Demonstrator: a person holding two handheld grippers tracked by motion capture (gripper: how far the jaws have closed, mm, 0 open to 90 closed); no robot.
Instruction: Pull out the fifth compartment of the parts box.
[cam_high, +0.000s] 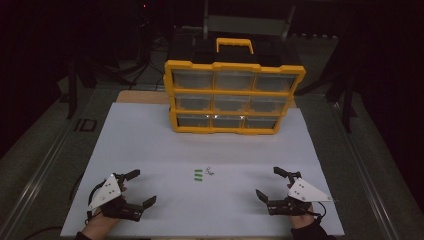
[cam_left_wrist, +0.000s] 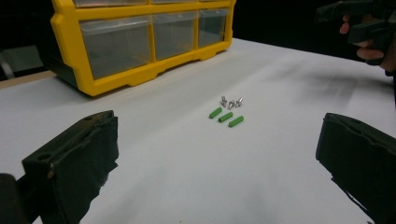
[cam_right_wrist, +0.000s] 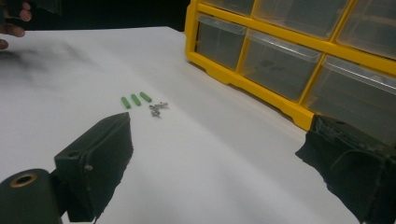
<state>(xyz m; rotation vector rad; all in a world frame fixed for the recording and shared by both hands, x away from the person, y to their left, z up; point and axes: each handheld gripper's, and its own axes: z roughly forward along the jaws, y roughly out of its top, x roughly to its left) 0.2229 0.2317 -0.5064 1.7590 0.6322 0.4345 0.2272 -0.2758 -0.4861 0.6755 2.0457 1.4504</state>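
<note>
While both grippers' fingers stand released, three green plugs (cam_high: 198, 174) lie parallel, long axes running left-right across the table.

Left hand-held gripper (cam_high: 139, 188) low at the near left, jaws spread wide, nothing between them. Right hand-held gripper (cam_high: 267, 182) mirrored at the near right, jaws likewise wide apart and empty. Both angled inward, hands (cam_high: 100, 225) gripping from behind.

High overhead forward view; two low, close tabletop views sharing green plugs (cam_left_wrist: 226, 116).
</note>
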